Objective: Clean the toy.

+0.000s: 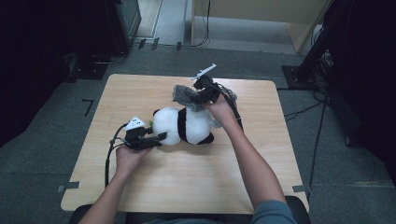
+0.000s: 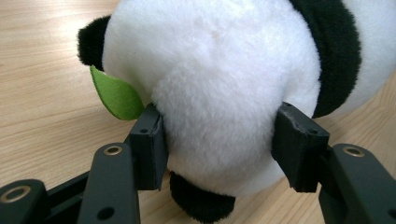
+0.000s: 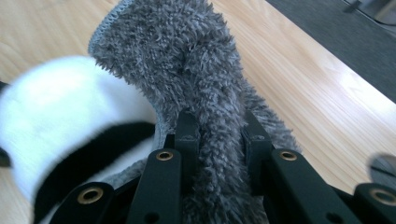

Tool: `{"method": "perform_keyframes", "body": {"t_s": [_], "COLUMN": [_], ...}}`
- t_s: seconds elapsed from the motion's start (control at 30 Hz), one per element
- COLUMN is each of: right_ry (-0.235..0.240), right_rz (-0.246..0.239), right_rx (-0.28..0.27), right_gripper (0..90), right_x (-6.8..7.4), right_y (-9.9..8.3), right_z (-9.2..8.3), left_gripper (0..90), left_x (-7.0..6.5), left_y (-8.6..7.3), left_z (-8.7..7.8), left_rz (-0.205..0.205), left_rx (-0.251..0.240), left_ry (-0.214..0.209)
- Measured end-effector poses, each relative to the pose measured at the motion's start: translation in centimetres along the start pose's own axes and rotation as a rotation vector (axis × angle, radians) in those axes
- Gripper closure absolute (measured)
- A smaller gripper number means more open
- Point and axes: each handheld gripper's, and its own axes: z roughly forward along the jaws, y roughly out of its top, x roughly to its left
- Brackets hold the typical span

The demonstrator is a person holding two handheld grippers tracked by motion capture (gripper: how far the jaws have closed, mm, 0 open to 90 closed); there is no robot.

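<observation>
A black-and-white panda plush (image 1: pixel 182 126) lies on its side in the middle of the wooden table (image 1: pixel 187 182). My left gripper (image 1: pixel 161 136) comes in from the left, and its pads press into both sides of the panda's white head (image 2: pixel 219 70). A green felt leaf (image 2: pixel 116 95) sticks out beside a black ear. Just behind the panda, my right gripper (image 1: pixel 190 99) is shut on a fold of fluffy grey cloth (image 1: pixel 182 93) and holds it up. In the right gripper view the grey cloth (image 3: pixel 187 60) rises between the jaws of my right gripper (image 3: pixel 217 135), with the panda (image 3: pixel 60 107) blurred at the left.
The person's forearms reach in from the table's near edge. Grey carpet surrounds the table. Dark equipment stands at the far left and right, with cables (image 1: pixel 308 109) on the floor to the right. Bare wood lies in front of the panda.
</observation>
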Motion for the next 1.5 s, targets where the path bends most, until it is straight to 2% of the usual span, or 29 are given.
{"method": "perform_keyframes", "body": {"t_s": [0.13,0.23,0.33,0.47,0.63,0.87,1.03,1.13,1.27,1.37,1.5], "right_ry": [-0.031,-0.037,-0.035,-0.007,0.035,0.103,0.136,0.138,0.129,0.135,0.111], "right_rz": [0.010,0.025,0.032,0.041,0.014,-0.027,-0.069,-0.096,-0.110,-0.087,-0.067], "right_rx": [0.015,0.030,0.001,-0.072,-0.093,-0.089,-0.059,-0.031,0.000,0.000,0.013], "right_gripper": [74.6,74.6,74.7,74.7,74.6,74.6,74.6,74.4,74.2,74.1,74.1], "right_x": [-1.5,-2.0,-2.1,-1.5,0.6,4.5,6.7,7.5,7.4,6.6,5.1], "right_y": [-1.0,-1.6,-1.6,-0.7,1.5,4.4,5.1,5.0,4.4,3.9,3.2], "right_z": [-0.9,-1.4,-1.8,-2.2,-1.0,2.6,4.8,5.6,5.9,5.5,4.6], "left_gripper": [41.5,40.9,40.9,41.1,41.2,41.1,41.6,41.7,41.7,41.8,41.8], "left_x": [0.0,0.0,0.0,-0.1,-0.2,-0.2,-0.3,-0.3,-0.4,-0.4,-0.3], "left_y": [0.0,-0.1,0.0,0.0,0.0,0.1,0.1,0.1,0.2,0.2,0.2], "left_z": [0.0,0.0,0.0,0.0,-0.1,-0.1,-0.1,-0.1,-0.1,-0.1,-0.1], "left_rz": [0.002,-0.001,-0.001,-0.002,-0.003,0.001,0.002,0.001,-0.010,-0.008,-0.007], "left_rx": [-0.004,-0.004,-0.002,-0.001,-0.001,-0.001,-0.002,-0.002,0.007,0.008,0.006], "left_ry": [0.001,-0.001,0.001,0.006,0.009,0.014,0.018,0.019,0.023,0.024,0.022]}}
